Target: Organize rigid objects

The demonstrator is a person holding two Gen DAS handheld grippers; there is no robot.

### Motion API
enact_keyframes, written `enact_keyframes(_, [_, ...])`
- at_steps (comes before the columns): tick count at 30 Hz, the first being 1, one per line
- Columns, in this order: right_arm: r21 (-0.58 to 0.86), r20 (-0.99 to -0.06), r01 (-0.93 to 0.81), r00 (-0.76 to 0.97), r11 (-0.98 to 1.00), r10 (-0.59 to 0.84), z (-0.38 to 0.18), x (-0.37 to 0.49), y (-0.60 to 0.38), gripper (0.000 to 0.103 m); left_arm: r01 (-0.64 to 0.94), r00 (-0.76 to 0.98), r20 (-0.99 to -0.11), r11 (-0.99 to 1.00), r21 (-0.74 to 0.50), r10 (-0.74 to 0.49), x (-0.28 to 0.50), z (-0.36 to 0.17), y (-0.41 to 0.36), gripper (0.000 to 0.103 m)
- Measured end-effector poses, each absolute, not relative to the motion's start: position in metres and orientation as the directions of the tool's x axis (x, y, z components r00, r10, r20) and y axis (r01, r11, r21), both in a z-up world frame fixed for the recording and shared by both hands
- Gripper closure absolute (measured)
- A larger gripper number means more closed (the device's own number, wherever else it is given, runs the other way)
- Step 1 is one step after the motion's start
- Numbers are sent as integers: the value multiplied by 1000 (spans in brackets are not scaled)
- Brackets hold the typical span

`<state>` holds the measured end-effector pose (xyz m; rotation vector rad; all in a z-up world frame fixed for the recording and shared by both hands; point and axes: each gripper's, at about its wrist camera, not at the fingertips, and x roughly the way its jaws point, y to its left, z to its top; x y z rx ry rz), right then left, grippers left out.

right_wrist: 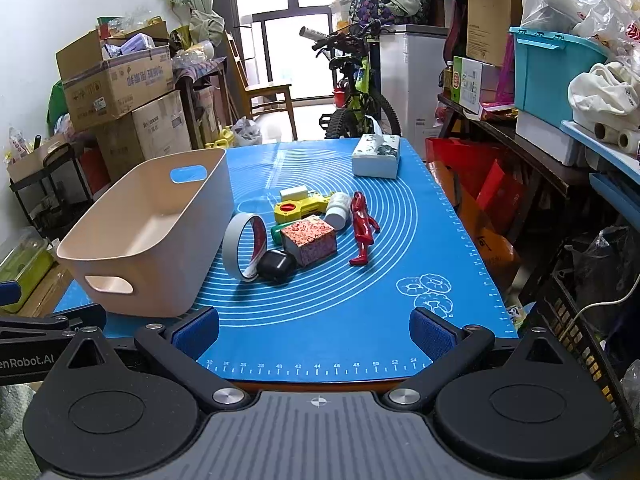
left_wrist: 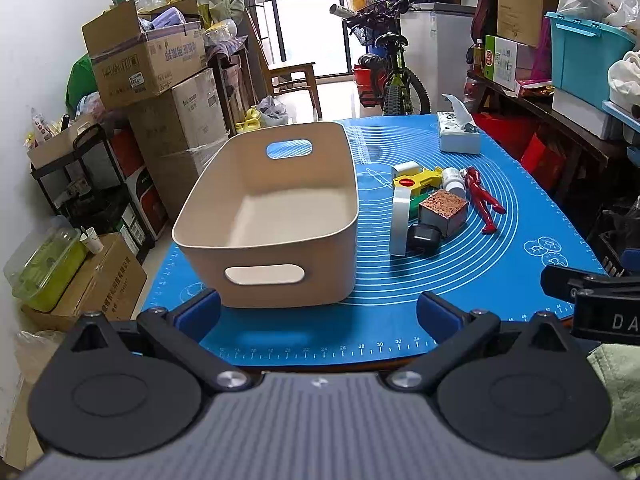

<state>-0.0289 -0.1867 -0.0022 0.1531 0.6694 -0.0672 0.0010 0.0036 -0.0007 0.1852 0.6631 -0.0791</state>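
Both grippers, left (left_wrist: 318, 312) and right (right_wrist: 314, 330), spread wide, empty; pile (right_wrist: 308, 228) centre-frame ahead of right, nearer; bin (right_wrist: 152, 232) left.

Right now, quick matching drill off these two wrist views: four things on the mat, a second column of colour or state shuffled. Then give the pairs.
Column 1
1. storage bin
2. toy figure
3. tape roll
4. tissue box

Column 2
A. red, lying flat on the blue mat
B. grey-white, standing on edge
C. beige, nothing inside
D. at the far end of the mat, a tissue sticking up

Pairs: 1-C, 2-A, 3-B, 4-D

Both the left gripper and the right gripper are open, holding nothing.
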Motion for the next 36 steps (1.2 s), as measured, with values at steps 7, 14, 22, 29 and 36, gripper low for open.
enact_keyframes(7, [116, -623, 111, 782, 987, -15, -2, -29, -186, 2, 129, 786, -619, 981, 144, -13, 1, -1, 2, 0])
enact_keyframes(14, [113, -624, 111, 782, 987, -17, -2, -29, -186, 2, 130, 786, -619, 981, 144, -13, 1, 0, 2, 0])
enact_keyframes(22, [110, -624, 111, 782, 988, -19, -2, -29, -185, 2, 130, 786, -618, 981, 144, -13, 1, 0, 3, 0])
enact_keyframes(29, [107, -624, 112, 781, 988, -21, -2, -29, -185, 2, 130, 786, -618, 981, 144, -14, 1, 0, 3, 0])
enact_keyframes(36, [106, -625, 112, 780, 988, -21, -2, -29, -185, 2, 130, 786, -617, 981, 144, -13, 1, 0, 3, 0])
